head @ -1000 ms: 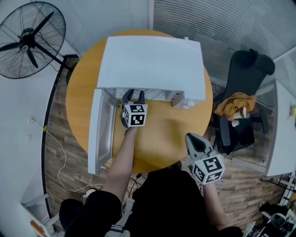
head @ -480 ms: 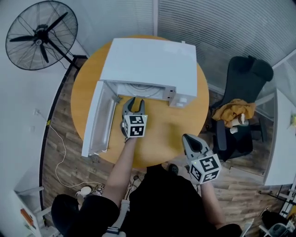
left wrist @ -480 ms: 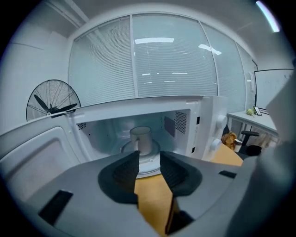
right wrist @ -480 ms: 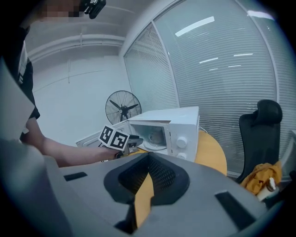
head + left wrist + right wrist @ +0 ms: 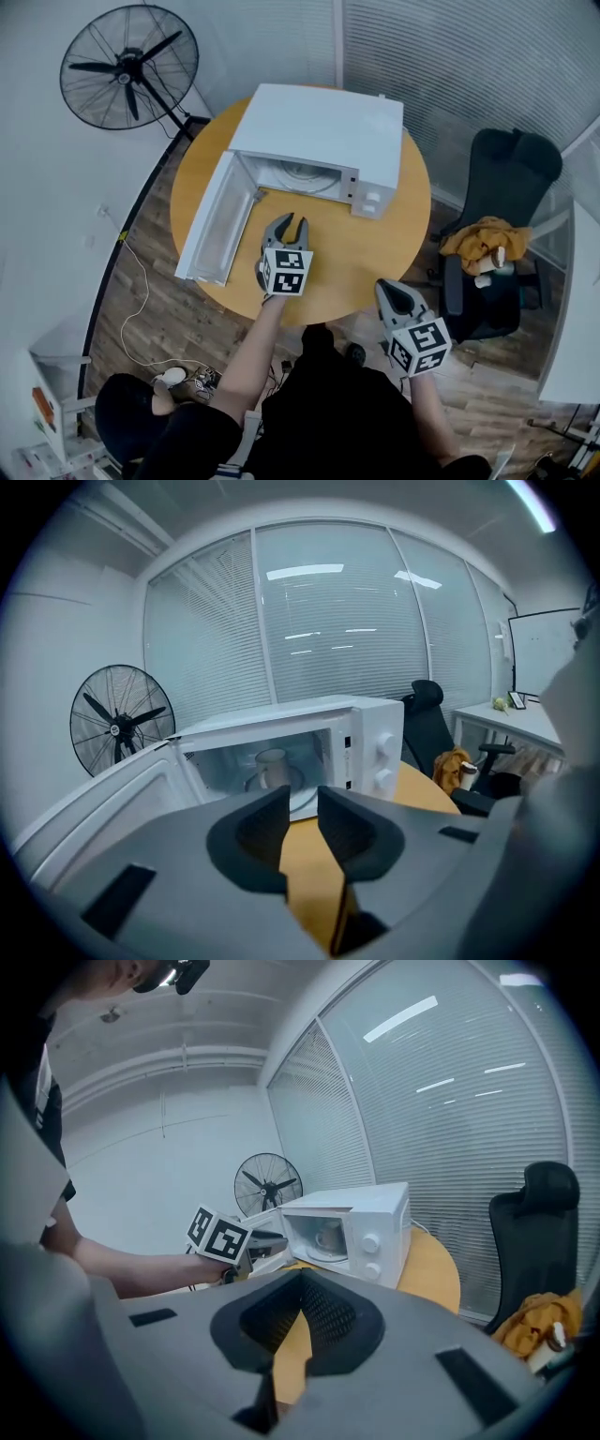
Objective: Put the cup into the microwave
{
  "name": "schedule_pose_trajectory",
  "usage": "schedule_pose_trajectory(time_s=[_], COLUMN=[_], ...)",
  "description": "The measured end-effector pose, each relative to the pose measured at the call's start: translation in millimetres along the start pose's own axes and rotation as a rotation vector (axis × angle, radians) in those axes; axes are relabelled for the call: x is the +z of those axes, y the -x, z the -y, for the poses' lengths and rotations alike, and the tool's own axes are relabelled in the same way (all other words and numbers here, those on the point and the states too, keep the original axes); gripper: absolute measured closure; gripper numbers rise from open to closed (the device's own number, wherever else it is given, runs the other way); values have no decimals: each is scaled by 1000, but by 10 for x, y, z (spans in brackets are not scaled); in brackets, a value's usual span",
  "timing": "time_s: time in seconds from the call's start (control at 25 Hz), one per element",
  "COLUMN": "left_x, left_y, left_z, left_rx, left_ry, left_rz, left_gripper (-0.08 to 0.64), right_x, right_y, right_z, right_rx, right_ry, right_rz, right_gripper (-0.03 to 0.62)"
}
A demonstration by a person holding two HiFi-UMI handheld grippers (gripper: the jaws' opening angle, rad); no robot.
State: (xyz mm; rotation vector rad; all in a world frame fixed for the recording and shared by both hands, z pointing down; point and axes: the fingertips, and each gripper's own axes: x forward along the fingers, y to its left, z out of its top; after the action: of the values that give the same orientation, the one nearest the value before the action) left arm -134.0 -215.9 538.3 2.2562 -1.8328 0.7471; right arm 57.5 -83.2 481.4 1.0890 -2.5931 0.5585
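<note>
**Backed off from the microwave, cup left inside**

Pulled the left gripper (image 5: 288, 223) back from the mouth of the microwave (image 5: 319, 131), where it was a second ago, to above the bare worktop (image 5: 361, 253). Closing its fingers (image 5: 258, 832) to a narrow gap, with nothing between them. Holding the right gripper (image 5: 387, 286) off the worktop's near edge, fingers (image 5: 328, 1321) pressed together and empty. Left the cup (image 5: 272, 767) upright on the glass plate (image 5: 300, 778) inside the microwave, with the door (image 5: 214, 225) swung wide to the left. Beyond, a fan (image 5: 127, 67) on the floor and a black chair (image 5: 511, 169) at right.
</note>
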Motion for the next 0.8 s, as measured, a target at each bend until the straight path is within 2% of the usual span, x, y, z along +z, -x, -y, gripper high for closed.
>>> schedule_pose_trajectory(time_s=[0.28,0.56,0.8], left_x=[-15,19,21], left_y=[607,1172,1566], left_z=[347,741,1039], left_rx=[26,33,23], left_ry=[36,70,120], left_rz=[0,48,69], left_gripper=[523,560,563], right_x=[-111,-213,-262], right_y=[436,747,919], right_z=[-61,-178,-262], right_rx=[31,87,129], right_ry=[18,45,78], right_rz=[29,48,55], right_gripper=[583,583,583])
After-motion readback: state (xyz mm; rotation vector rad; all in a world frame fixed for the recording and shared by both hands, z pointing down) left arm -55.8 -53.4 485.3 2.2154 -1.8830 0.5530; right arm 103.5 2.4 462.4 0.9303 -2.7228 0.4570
